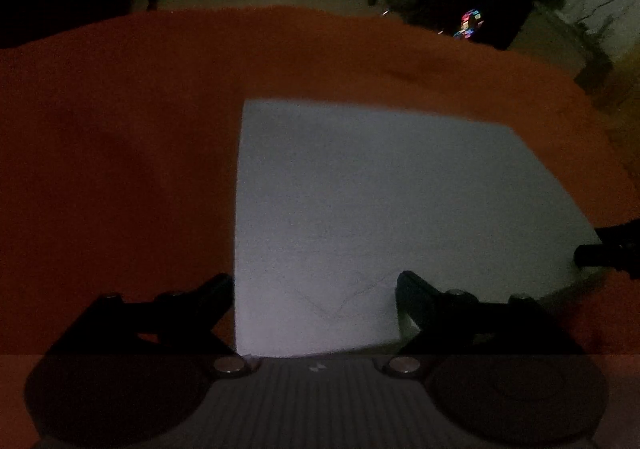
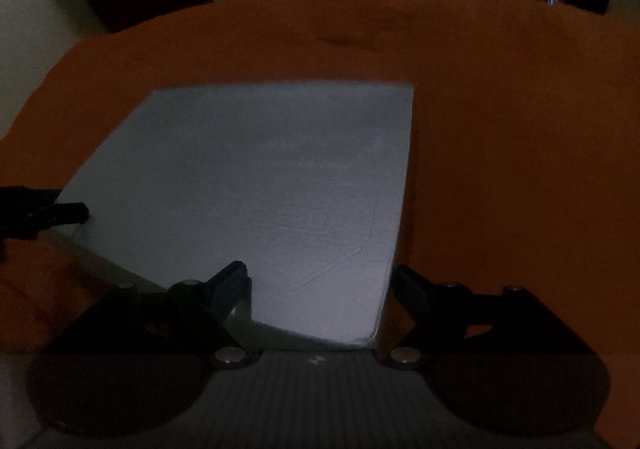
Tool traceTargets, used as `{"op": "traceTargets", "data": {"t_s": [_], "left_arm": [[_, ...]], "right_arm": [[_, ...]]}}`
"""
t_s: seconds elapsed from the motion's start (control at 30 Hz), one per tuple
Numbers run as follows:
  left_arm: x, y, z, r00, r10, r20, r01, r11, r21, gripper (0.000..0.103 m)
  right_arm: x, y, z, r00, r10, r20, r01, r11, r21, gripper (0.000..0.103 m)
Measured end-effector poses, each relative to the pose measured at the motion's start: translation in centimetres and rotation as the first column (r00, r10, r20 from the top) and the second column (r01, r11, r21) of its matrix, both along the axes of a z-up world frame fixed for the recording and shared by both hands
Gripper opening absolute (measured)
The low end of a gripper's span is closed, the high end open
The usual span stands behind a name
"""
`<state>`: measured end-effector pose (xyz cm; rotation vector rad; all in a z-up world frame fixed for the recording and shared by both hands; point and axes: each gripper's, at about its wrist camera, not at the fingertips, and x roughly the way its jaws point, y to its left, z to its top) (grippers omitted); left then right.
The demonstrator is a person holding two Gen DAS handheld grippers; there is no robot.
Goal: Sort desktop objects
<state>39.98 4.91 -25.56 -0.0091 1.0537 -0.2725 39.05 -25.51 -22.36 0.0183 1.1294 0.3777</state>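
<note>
Here, the count was short: one white sheet (image 1: pixel 380 209), one orange cloth (image 1: pixel 120 149) under it, and your two grippers. No box, tray or bin showed in either wrist view, so there was nothing to report as held inside anything.

The white sheet lay flat on the orange cloth, which covered the whole table top out to its far edge. In the left wrist view the sheet filled the middle and right of the scene, its left edge running straight from near to far. In the right wrist view the same sheet (image 2: pixel 260 189) sat in the middle and left, its right edge running near to far, with bare orange cloth (image 2: pixel 520 149) to the right of it. Faint pencil-like lines marked the sheet's near part; what they drew was too dim to tell.

Your left gripper (image 1: pixel 316 293) was spread wide, its fingers apart over the sheet's near left corner, one finger over the cloth and one over the paper, pinching nothing. Your right gripper (image 2: pixel 320 285) was likewise spread, straddling the sheet's near right corner, and gripped nothing. Whether the fingertips touched the paper could not be told.

Each gripper also showed as a dark shape at the edge of the other's view, at the sheet's side edge. Beyond the table the room was dark, with some small coloured lights (image 1: pixel 470 23) far right.
</note>
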Motion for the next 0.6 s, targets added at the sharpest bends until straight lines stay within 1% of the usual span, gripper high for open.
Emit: {"op": "traceTargets", "data": {"t_s": [0.1, 0.13, 0.17, 0.2, 0.23, 0.27, 0.3, 0.33, 0.37, 0.4, 0.43, 0.47, 0.53, 0.57, 0.6], "left_arm": [[-2.1, -0.4, 3.4, 0.998, -0.034, 0.051, 0.033, 0.999, 0.013, 0.087], [-2.8, -0.7, 4.6, 0.996, -0.061, 0.070, 0.061, 0.998, 0.000, 0.086], [-3.7, -1.3, 5.7, 0.991, -0.107, 0.086, 0.109, 0.994, -0.017, 0.072], [-4.9, -2.4, 6.9, 0.979, -0.175, 0.101, 0.180, 0.983, -0.039, 0.063], [-6.1, -3.7, 7.9, 0.965, -0.235, 0.121, 0.241, 0.970, -0.040, 0.064], [-7.6, -5.1, 8.6, 0.950, -0.279, 0.141, 0.282, 0.959, -0.003, 0.069], [-9.0, -6.4, 9.0, 0.940, -0.308, 0.149, 0.302, 0.951, 0.062, 0.088], [-9.9, -7.4, 8.9, 0.939, -0.316, 0.137, 0.300, 0.946, 0.122, 0.093], [-10.3, -7.7, 8.5, 0.944, -0.308, 0.120, 0.290, 0.946, 0.143, 0.094], [-10.3, -7.4, 8.0, 0.951, -0.290, 0.105, 0.275, 0.952, 0.133, 0.093], [-9.9, -6.7, 7.3, 0.964, -0.252, 0.087, 0.241, 0.963, 0.120, 0.093], [-9.2, -5.8, 6.5, 0.979, -0.194, 0.068, 0.186, 0.976, 0.111, 0.093], [-7.5, -3.6, 4.8, 0.998, -0.064, 0.009, 0.063, 0.994, 0.089, 0.093], [-6.4, -2.4, 3.8, 1.000, -0.007, -0.028, 0.009, 0.997, 0.080, 0.092], [-5.5, -1.5, 2.9, 0.998, 0.031, -0.056, -0.026, 0.996, 0.080, 0.090]], "right_arm": [[-1.5, -0.1, 3.2, 0.998, 0.044, 0.037, -0.044, 0.999, 0.000, 0.083], [-2.1, 0.0, 4.2, 0.996, 0.073, 0.053, -0.074, 0.997, 0.014, 0.073], [-3.0, 0.4, 5.2, 0.988, 0.139, 0.072, -0.144, 0.987, 0.069, 0.069], [-4.1, 1.1, 6.3, 0.977, 0.196, 0.087, -0.205, 0.972, 0.113, 0.068], [-5.3, 2.0, 7.3, 0.964, 0.245, 0.109, -0.258, 0.957, 0.133, 0.067], [-6.7, 3.3, 8.1, 0.952, 0.271, 0.142, -0.284, 0.956, 0.079, 0.066], [-8.1, 4.6, 8.6, 0.940, 0.298, 0.165, -0.305, 0.952, 0.020, 0.070], [-8.9, 5.7, 8.5, 0.934, 0.324, 0.153, -0.322, 0.946, -0.041, 0.070], [-9.4, 6.4, 8.0, 0.929, 0.348, 0.126, -0.342, 0.937, -0.071, 0.070], [-9.5, 6.7, 7.3, 0.928, 0.356, 0.106, -0.349, 0.934, -0.079, 0.070], [-9.4, 6.5, 6.7, 0.932, 0.351, 0.093, -0.345, 0.935, -0.083, 0.071], [-9.0, 6.1, 6.2, 0.938, 0.337, 0.083, -0.330, 0.940, -0.085, 0.072], [-7.4, 4.3, 5.4, 0.954, 0.290, 0.069, -0.285, 0.956, -0.075, 0.081], [-6.4, 3.4, 4.9, 0.962, 0.265, 0.068, -0.260, 0.963, -0.073, 0.081], [-5.3, 2.1, 4.4, 0.970, 0.230, 0.077, -0.224, 0.971, -0.078, 0.081]]}}
